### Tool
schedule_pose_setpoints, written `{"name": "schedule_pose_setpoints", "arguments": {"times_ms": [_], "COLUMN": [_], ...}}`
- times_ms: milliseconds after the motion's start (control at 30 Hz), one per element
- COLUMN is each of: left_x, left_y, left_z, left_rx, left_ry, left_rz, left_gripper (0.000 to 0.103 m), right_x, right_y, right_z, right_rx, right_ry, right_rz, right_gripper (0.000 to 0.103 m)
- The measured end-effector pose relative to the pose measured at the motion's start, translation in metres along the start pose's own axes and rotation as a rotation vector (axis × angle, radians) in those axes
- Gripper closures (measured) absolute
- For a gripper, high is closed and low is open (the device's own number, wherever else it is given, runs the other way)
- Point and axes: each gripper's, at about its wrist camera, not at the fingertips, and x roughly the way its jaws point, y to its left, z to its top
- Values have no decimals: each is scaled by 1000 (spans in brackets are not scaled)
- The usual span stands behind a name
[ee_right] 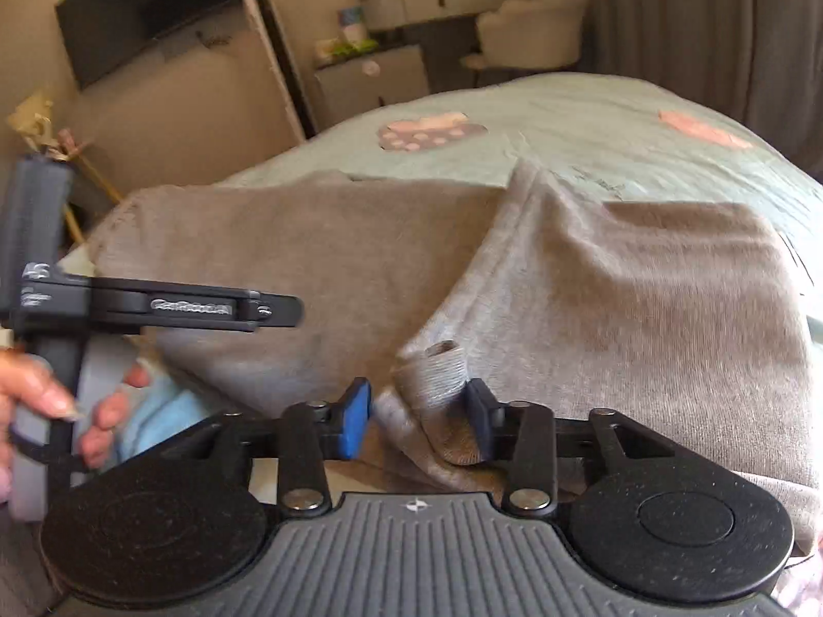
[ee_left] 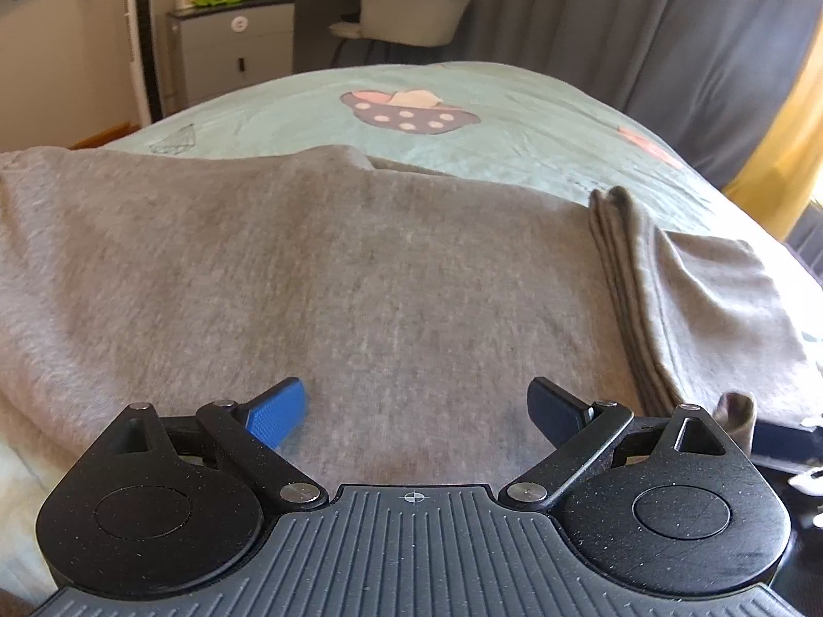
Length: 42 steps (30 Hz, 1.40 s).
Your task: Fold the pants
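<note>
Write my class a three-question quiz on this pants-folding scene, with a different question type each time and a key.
1. True or false: the left gripper is clamped on the grey pants.
2. What lies between the right gripper's fingers? A) a ribbed cuff B) a pillow C) a sock
3. What surface do the pants lie on?

Key:
1. False; its jaws stand open with nothing between them.
2. A
3. The green bedspread.

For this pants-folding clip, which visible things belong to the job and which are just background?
Job:
grey pants
left hand-held gripper
right hand-held gripper
bed cover, the work surface

Background:
chair
drawer cabinet
curtain
wall screen
</note>
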Motion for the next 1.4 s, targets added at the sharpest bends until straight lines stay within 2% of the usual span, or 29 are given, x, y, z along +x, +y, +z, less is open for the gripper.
{"name": "schedule_pose_setpoints", "arguments": {"times_ms": [67, 133, 200, 233, 333, 367, 400, 433, 500, 600, 700, 733, 867, 933, 1000, 1033, 1067, 1133, 1233, 1300, 1367, 1400], "left_x": [0, -1, -1, -1, 0, -1, -2, -3, -2, 17, 45, 53, 74, 86, 96, 99, 102, 109, 105, 95, 86, 82], "left_y": [-3, -5, -7, -7, -6, -6, -8, -11, -17, -28, -42, -46, -61, -69, -76, -77, -79, -83, -83, -84, -85, -85], "left_z": [0, 1, 2, 2, 5, 7, 9, 12, 18, 24, 27, 27, 31, 32, 33, 34, 36, 37, 37, 41, 47, 51], "left_rx": [11, 22, 20, 14, -17, -33, -37, -40, -77, -169, -236, -257, -328, -340, -338, -338, -342, -339, -337, -293, -269, -266], "left_ry": [-5, -7, 1, 5, 42, 52, 56, 55, 63, 130, 212, 236, 288, 326, 347, 347, 353, 388, 384, 360, 344, 340], "left_rz": [-24, -50, -96, -123, -219, -249, -272, -297, -351, -438, -459, -467, -553, -571, -564, -567, -577, -548, -537, -526, -528, -534], "left_gripper": [5, 5, 5, 5, 5, 5, 5, 5, 5, 5, 8, 13, 20, 22, 28, 35, 55, 86, 87, 88, 88, 88], "right_x": [-17, -34, -43, -42, -37, -39, -43, -48, -58, -71, -74, -75, -72, -65, -63, -61, -60, -61, -63, -63, -62, -61], "right_y": [-14, -36, -63, -76, -99, -103, -104, -103, -95, -100, -106, -111, -135, -140, -139, -139, -140, -139, -138, -140, -142, -143], "right_z": [1, -4, -11, -15, -28, -30, -31, -32, -31, -34, -41, -43, -47, -50, -53, -52, -52, -53, -54, -56, -58, -58], "right_rx": [87, 248, 418, 488, 627, 679, 694, 678, 624, 631, 678, 701, 781, 807, 815, 813, 811, 809, 822, 852, 873, 875], "right_ry": [-69, -132, -159, -151, -27, -40, -61, -79, -125, -203, -206, -211, -243, -252, -258, -256, -255, -268, -283, -281, -274, -271], "right_rz": [9, -1, 4, -10, -187, -171, -159, -190, -225, -139, -72, -60, -27, -5, 6, 11, 20, 32, 24, 16, 24, 31], "right_gripper": [57, 55, 55, 55, 62, 61, 57, 53, 32, 18, 17, 16, 12, 12, 12, 12, 12, 12, 19, 38, 47, 47]}}
